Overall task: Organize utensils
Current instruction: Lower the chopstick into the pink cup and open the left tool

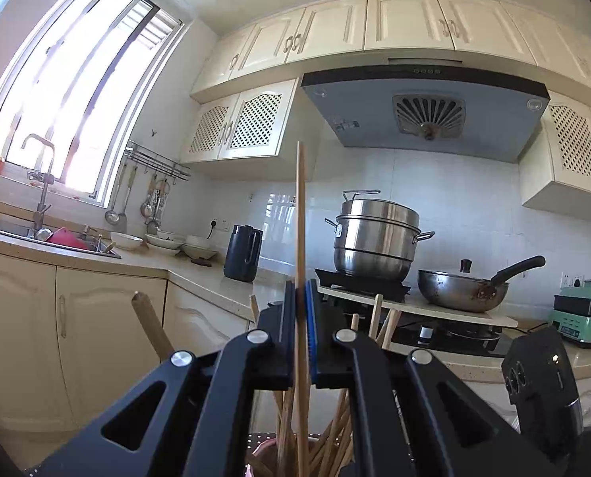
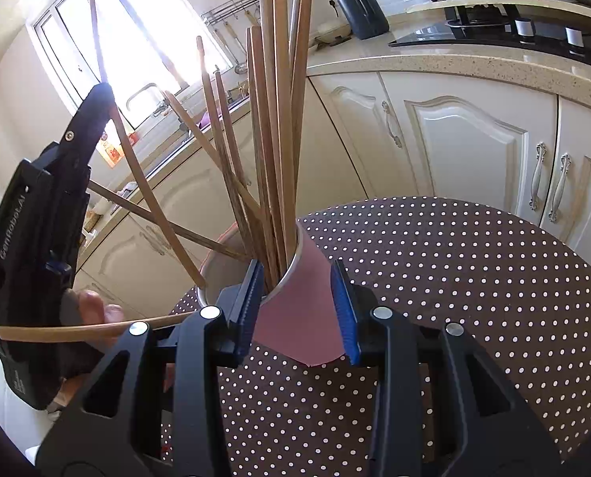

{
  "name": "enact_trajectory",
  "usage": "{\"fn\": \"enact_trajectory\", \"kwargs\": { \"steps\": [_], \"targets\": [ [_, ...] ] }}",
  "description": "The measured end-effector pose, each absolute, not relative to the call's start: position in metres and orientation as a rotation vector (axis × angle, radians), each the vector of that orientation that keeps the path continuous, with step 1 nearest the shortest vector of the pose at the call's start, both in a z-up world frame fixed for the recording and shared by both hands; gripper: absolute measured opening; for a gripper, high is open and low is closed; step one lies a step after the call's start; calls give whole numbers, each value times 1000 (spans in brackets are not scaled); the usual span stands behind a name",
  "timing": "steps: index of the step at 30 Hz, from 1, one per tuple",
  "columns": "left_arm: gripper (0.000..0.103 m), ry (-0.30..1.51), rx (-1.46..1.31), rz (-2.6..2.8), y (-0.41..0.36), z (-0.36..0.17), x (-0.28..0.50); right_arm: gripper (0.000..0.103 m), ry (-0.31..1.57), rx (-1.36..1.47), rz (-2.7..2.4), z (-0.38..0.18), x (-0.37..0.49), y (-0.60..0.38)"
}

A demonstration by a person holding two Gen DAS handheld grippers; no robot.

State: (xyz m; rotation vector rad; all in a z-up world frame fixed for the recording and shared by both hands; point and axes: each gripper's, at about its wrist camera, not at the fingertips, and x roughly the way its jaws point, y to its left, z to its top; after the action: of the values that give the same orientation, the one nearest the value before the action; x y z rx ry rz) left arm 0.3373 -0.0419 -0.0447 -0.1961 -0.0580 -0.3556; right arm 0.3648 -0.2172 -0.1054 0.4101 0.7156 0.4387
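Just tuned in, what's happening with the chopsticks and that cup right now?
A person is sorting wooden chopsticks with two handheld grippers. The left gripper is shut on a single upright wooden chopstick, held above the bunch. The right gripper straddles the pink-sleeved metal cup on the brown polka-dot table; whether its pads press the cup is unclear. The cup holds a loose bundle of wooden chopsticks, several fanning out toward the left gripper.
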Motion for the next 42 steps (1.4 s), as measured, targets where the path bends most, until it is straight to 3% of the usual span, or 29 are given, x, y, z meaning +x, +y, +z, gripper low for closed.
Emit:
{"fn": "enact_trajectory", "kwargs": {
  "steps": [7, 10, 18, 29, 42],
  "targets": [
    [7, 4, -173, -351, -44, -52, 343, 35, 715, 410, 440, -105, 365, -218],
    [27, 28, -172, -350, -43, -56, 344, 35, 714, 413, 437, -105, 365, -217],
    [29, 139, -108, -318, -41, -57, 341, 36, 707, 400, 408, -101, 359, -214],
    [59, 221, -31, -265, -28, -37, 303, 40, 627, 363, 316, -78, 321, -215],
    [66, 258, 88, -138, -12, 3, 220, 52, 410, 208, 207, -16, 217, -195]
  ]
}}
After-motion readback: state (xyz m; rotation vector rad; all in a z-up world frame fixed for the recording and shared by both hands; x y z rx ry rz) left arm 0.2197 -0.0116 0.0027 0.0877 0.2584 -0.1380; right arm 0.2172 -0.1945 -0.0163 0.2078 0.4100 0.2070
